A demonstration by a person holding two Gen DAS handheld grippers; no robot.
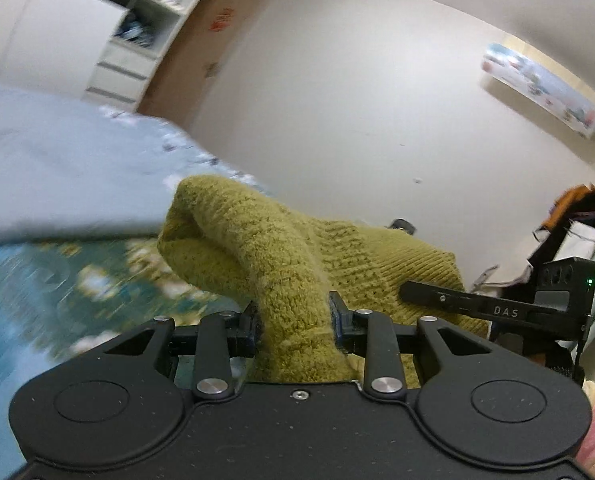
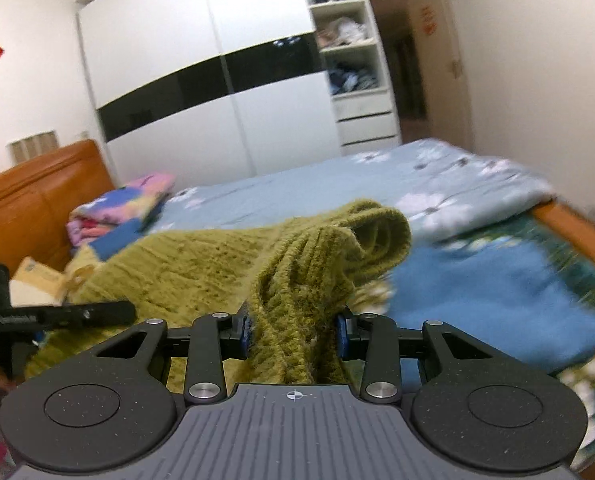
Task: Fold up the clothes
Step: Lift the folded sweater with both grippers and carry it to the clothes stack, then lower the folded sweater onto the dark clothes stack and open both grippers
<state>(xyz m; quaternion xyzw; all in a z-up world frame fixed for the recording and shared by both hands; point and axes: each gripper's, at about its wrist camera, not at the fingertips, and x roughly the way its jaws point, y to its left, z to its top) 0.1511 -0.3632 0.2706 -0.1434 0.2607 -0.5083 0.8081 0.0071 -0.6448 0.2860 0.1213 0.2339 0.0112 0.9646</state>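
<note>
One olive knit sweater (image 1: 257,240) hangs pinched between two grippers, left gripper (image 1: 295,320) and right gripper (image 2: 293,332), above one bed (image 2: 297,196).

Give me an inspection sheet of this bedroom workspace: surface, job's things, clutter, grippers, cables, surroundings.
Surface: bed with a light blue floral quilt, and a darker blue patterned cover nearer the camera.
Job's things: olive-green knit sweater, lifted and bunched, stretched between both grippers.
Clutter: folded pink and blue blanket by the orange headboard; a tan package below it.
Grippers: left gripper shut on a thick fold of the sweater; right gripper shut on a ribbed fold.
Cables: nothing seen.
Surroundings: white wardrobe with a black band, open shelves of clothes, brown door, wall air conditioner.
</note>
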